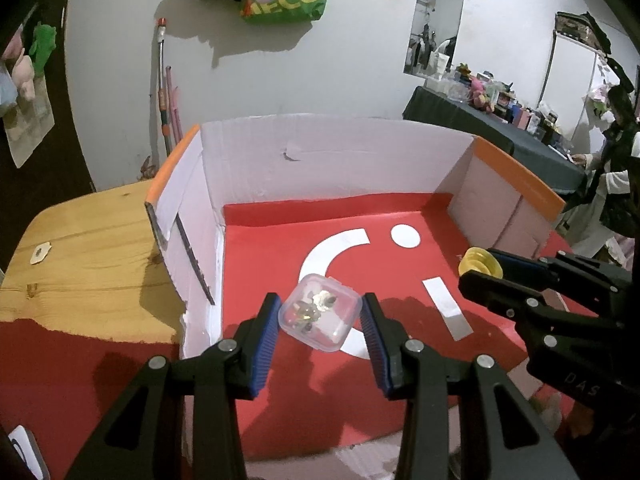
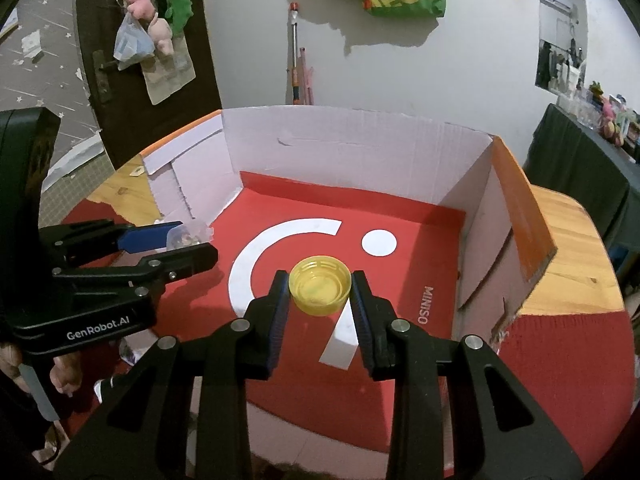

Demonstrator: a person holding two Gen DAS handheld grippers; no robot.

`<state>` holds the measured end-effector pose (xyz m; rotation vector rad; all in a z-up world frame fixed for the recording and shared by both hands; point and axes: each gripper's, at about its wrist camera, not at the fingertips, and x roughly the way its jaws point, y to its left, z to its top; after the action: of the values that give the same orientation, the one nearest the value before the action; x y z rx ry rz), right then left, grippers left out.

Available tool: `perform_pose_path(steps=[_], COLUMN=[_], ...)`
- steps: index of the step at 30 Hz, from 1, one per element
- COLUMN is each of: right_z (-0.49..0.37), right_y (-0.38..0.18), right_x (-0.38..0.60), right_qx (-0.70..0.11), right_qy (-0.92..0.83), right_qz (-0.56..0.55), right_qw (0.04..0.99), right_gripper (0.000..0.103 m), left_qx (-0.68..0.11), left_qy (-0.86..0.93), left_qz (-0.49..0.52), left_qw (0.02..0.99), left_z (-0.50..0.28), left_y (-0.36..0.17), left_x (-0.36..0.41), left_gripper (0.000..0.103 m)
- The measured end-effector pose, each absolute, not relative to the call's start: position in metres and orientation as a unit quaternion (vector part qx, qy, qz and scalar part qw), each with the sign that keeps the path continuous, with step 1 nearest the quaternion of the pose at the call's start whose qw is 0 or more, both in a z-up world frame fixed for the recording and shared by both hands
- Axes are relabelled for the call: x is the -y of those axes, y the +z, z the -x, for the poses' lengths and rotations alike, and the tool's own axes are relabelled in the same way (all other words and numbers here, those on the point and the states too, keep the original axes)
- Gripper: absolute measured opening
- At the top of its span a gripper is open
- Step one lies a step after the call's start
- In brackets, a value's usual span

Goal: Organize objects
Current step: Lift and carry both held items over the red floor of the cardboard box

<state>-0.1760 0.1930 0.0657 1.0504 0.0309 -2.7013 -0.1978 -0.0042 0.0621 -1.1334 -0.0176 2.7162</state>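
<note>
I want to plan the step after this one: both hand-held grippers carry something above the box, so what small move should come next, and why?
Probably lower the right hand-held gripper and release the yellow cap onto the box floor: the cap is gripped above the red floor, which looks bare beneath it.

A yellow cap [image 2: 320, 289] is gripped by the right gripper [image 2: 320, 294] above the red box floor [image 2: 400, 280]; the left gripper [image 2: 188, 246] is seen left of the cap.
</note>
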Motion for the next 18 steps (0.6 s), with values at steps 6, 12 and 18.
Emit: perform_pose_path(steps=[6,12,18], right_z=[0.189,0.201,0.209], right_y=[0.059,0.045,0.033], right_x=[-0.192,-0.192,-0.198], right_qx=[-0.010,-0.008,-0.006], right_qy=[-0.918,-0.907,-0.897], right_qz=[-0.374,-0.398,-0.423], right_qw=[0.129,0.135,0.131], right_gripper=[0.029,0.029,0.029], left_qx=[-0.002,0.004,0.003], left_qy=[0.915,0.908,0.902], left_qz=[0.393,0.406,0.421], left_qw=[0.096,0.098,0.098], left_z=[0.208,0.215,0.220], left_y=[0.056,0.049,0.042], left_x=[0.004,0.006,0.007], left_gripper=[0.043,0.043,0.043])
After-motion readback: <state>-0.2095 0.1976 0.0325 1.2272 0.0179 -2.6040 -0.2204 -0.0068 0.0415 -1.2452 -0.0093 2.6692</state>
